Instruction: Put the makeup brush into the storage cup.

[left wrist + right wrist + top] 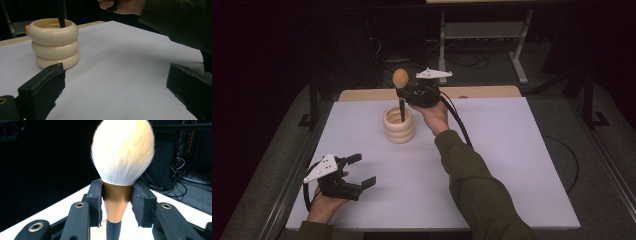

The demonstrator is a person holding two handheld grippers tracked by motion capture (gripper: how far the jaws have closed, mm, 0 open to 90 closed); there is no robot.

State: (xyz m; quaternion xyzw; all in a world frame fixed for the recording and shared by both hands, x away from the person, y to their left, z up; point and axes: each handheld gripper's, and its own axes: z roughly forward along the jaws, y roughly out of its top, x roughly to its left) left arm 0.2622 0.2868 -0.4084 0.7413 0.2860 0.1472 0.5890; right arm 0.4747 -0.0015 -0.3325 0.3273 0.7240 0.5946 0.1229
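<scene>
Standing upright, the makeup brush [401, 90] has its dark handle inside the cream ringed holder [399, 126]; your right gripper [408, 93] clamps its copper ferrule just above the holder. Your left gripper [361, 172] rests wide open and empty, well short of the holder.

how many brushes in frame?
1. The makeup brush stands upright, clamped in the right tongs, handle down inside the cream ringed holder. Holder's inside is partly hidden.
</scene>
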